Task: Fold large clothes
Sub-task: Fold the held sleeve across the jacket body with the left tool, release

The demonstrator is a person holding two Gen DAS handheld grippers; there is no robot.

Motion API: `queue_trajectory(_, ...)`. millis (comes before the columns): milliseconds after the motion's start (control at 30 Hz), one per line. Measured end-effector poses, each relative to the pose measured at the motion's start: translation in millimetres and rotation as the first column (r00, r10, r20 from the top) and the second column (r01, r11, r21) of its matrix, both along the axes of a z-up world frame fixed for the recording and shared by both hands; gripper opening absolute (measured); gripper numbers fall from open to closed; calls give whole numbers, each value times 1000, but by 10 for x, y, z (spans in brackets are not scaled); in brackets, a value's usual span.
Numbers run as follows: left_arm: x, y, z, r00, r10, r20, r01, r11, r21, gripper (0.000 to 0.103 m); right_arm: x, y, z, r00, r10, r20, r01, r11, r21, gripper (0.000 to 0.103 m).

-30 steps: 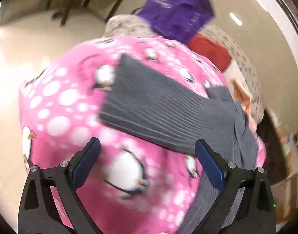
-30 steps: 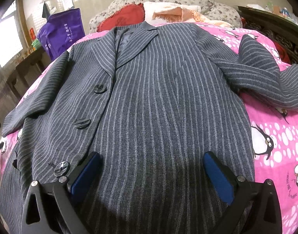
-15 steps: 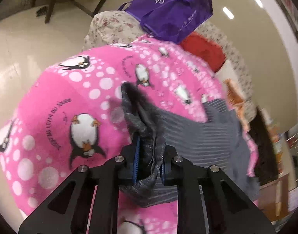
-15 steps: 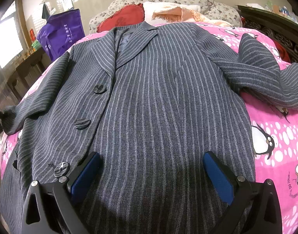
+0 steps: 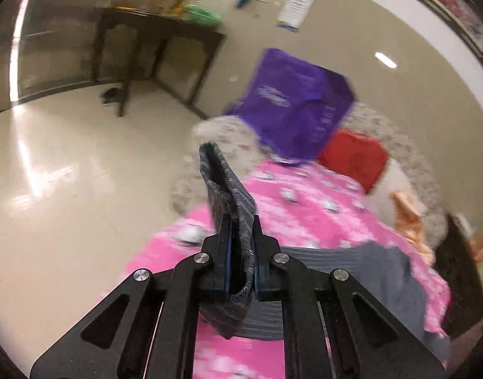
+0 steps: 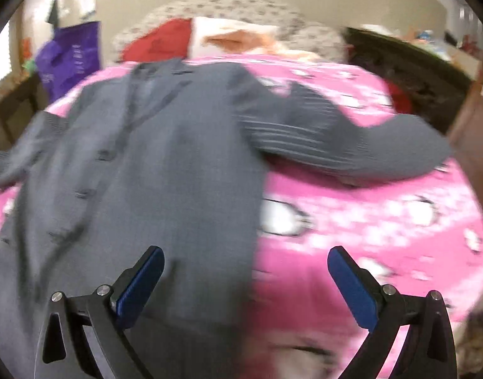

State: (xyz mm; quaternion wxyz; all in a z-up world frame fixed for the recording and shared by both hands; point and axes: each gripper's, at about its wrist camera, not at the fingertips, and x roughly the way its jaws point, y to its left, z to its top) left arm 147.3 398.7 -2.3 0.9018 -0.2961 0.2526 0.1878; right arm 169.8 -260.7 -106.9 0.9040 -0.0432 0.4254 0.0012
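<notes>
Left gripper (image 5: 240, 246): jaws clamped on the cuff of the jacket sleeve (image 5: 224, 186), cloth pinched between the pads and lifted clear of the pink blanket (image 5: 311, 218).

Right gripper (image 6: 244, 281): jaws wide apart, nothing between them, hovering over the near hem of the grey jacket (image 6: 153, 164).

Jacket lies flat on the blanket, front up, collar at the far end, other sleeve stretched out right.

Far left: purple bag (image 5: 292, 107). Beside it, red cushion (image 5: 355, 158).
</notes>
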Motion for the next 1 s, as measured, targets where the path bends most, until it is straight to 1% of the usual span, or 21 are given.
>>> queue_trajectory(67, 210, -395, 80, 994, -108, 25, 108, 994, -8, 8, -24, -208, -28, 998, -58, -1, 58, 998, -22, 102)
queue_trajectory(100, 341, -646, 112, 985, -170, 37, 171, 985, -9, 8, -32, -293, -55, 996, -88, -2, 88, 996, -28, 102)
queue_trajectory(167, 641, -1257, 127, 948, -314, 51, 316, 948, -39, 8, -16, -403, -117, 991, -134, -4, 134, 990, -53, 102)
queue_trajectory(200, 779, -1571, 124, 922, -382, 64, 386, 921, -61, 8, 5, -462, -172, 987, -161, -13, 160, 985, -71, 102)
queue_trajectory(233, 920, -1956, 131, 885, -459, 79, 464, 883, -74, 8, 36, -551, -246, 981, -193, -30, 190, 978, -87, 102)
queue_trajectory(267, 1012, -2237, 123, 851, -517, 91, 524, 848, -83, 8, 66, -583, -327, 976, -213, -48, 208, 974, -93, 102)
queue_trajectory(300, 1119, -2562, 102, 810, -578, 100, 586, 804, -97, 8, 108, -603, -407, 973, -220, -73, 213, 973, -84, 102)
queue_trajectory(333, 1237, -2908, 50, 764, -638, 100, 646, 755, -113, 8, 116, -634, -489, 970, -225, -89, 221, 974, -53, 103)
queue_trajectory(367, 1336, -3187, -11, 726, -681, 99, 688, 715, -126, 8, 80, -665, -507, 969, -243, -50, 243, 970, -8, 103)
queue_trajectory(433, 1539, -3739, -167, 656, -750, 81, 753, 642, -146, 8, 35, -686, -556, 969, -248, -1, 248, 968, 27, 103)
queue_trajectory(467, 1632, -3959, -263, 628, -775, 73, 774, 612, -163, 8, 17, -685, -569, 970, -244, 18, 243, 969, 32, 103)
queue_trajectory(500, 1727, -4169, -370, 605, -794, 59, 789, 589, -175, 8, 6, -687, -576, 970, -242, 28, 241, 970, 36, 103)
queue_trajectory(533, 1827, -4350, -490, 589, -807, 42, 798, 573, -189, 8, -1, -691, -581, 970, -241, 30, 240, 970, 37, 103)
queue_trajectory(600, 1931, -4605, -723, 568, -823, 17, 803, 550, -231, 8, -15, -697, -582, 971, -237, 33, 236, 971, 36, 103)
queue_trajectory(667, 1949, -4755, -925, 560, -828, 1, 797, 539, -273, 8, -15, -710, -589, 972, -231, 37, 230, 972, 44, 103)
queue_trajectory(700, 1943, -4810, -1019, 556, -831, -9, 795, 535, -285, 8, -22, -734, -587, 972, -230, 40, 228, 972, 49, 103)
queue_trajectory(800, 1903, -4871, -1217, 549, -834, -54, 789, 539, -294, 9, 16, -712, -573, 971, -233, 52, 231, 972, 48, 103)
queue_trajectory(867, 1888, -4883, -1309, 550, -832, -74, 781, 544, -307, 18, 17, -716, -594, 971, -233, 54, 230, 972, 50, 103)
queue_trajectory(900, 1868, -4885, -1358, 549, -832, -81, 776, 544, -320, 32, 5, -718, -595, 971, -232, 55, 230, 972, 50, 103)
queue_trajectory(933, 1859, -4896, -1381, 549, -832, -78, 773, 541, -331, 42, -15, -718, -599, 971, -232, 56, 229, 972, 49, 103)
queue_trajectory(1000, 1815, -4856, -1336, 548, -835, -52, 773, 529, -351, 45, -31, -711, -600, 971, -232, 57, 229, 972, 49, 103)
